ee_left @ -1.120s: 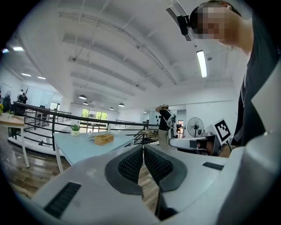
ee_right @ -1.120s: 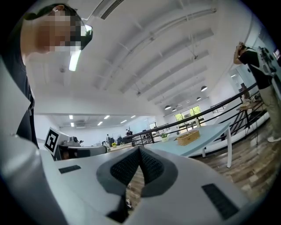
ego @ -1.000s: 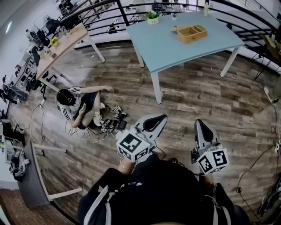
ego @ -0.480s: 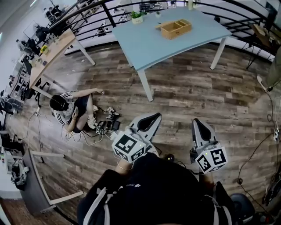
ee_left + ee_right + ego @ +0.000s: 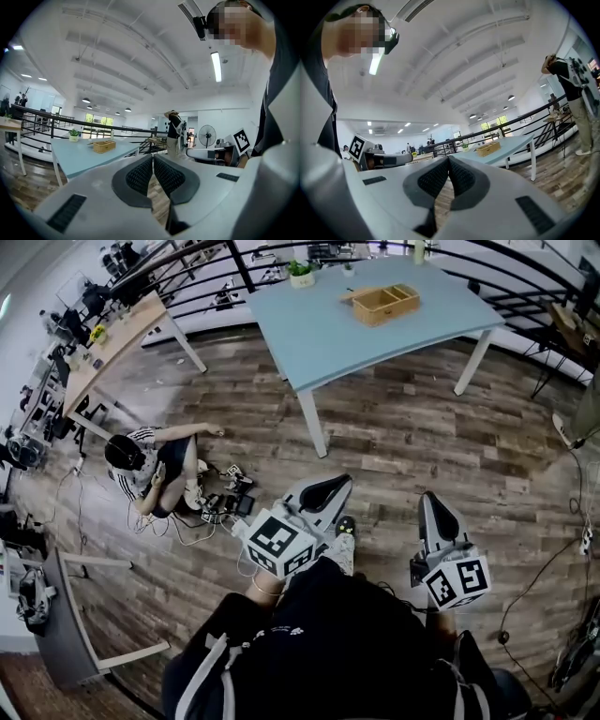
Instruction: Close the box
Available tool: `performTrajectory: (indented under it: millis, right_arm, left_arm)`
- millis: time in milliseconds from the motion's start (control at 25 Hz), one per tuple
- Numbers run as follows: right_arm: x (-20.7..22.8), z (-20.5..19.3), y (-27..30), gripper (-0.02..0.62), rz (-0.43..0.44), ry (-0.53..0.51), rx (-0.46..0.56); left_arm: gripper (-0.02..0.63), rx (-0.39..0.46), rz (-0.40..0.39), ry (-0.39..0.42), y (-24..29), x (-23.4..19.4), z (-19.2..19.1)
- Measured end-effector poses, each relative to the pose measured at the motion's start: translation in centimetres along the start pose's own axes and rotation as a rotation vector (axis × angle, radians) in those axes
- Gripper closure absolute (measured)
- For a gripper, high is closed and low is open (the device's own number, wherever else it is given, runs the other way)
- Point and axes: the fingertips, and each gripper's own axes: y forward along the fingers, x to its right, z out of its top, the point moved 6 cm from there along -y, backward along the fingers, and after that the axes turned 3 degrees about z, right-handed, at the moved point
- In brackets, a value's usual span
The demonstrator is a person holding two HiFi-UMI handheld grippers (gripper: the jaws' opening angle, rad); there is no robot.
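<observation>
Both grippers are held out level in front of the person, over the wood floor (image 5: pixel 441 427) & well short of the box. Left gripper (image 5: pixel 328 486): jaws pressed together, nothing btwn them; its own view shows the ribbed pads (image 5: pixel 140 176) meeting at the tip. Right gripper (image 5: pixel 433 507): same, jaws pressed together w/ nothing held, and the ribbed pads (image 5: pixel 461 176) touch along the front edge.

The wooden box (image 5: pixel 380 304) sits on the light-blue worktop (image 5: pixel 337 343) far across the floor, near the worktop's far edge, top open w/ dividers inside. A small potted plant (image 5: pixel 300 273) stands on the same worktop, off to the box's left, apart from it. Black railing (image 5: pixel 216 263) runs behind the worktop.

A person sitting on the floor (image 5: pixel 150 460) is at left, w/ cables & small gear beside them. In the left gripper view the box (image 5: pixel 104 146) shows left of the jaws; a standing person (image 5: pixel 174 133) is beyond, near a fan (image 5: pixel 207 135). In the right gripper view the box (image 5: pixel 487 149) shows right of the jaws.
</observation>
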Motion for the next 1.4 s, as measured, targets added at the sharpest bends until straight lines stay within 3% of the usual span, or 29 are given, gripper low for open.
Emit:
performTrajectory:
  millis: [680, 1400]
  right_arm:
    - [6.5, 2.3, 9.4, 0.565, -0.022, -0.016, -0.03]
    - [9.2, 4.0, 21.2, 0.518, -0.002, -0.054, -0.081]
  left_arm:
    - [0.584, -0.004, -0.003, -0.007, 8.3, -8.2, 1.4]
    - [0.584, 0.017, 0.034, -0.062, 13.0, -19.1, 2.2]
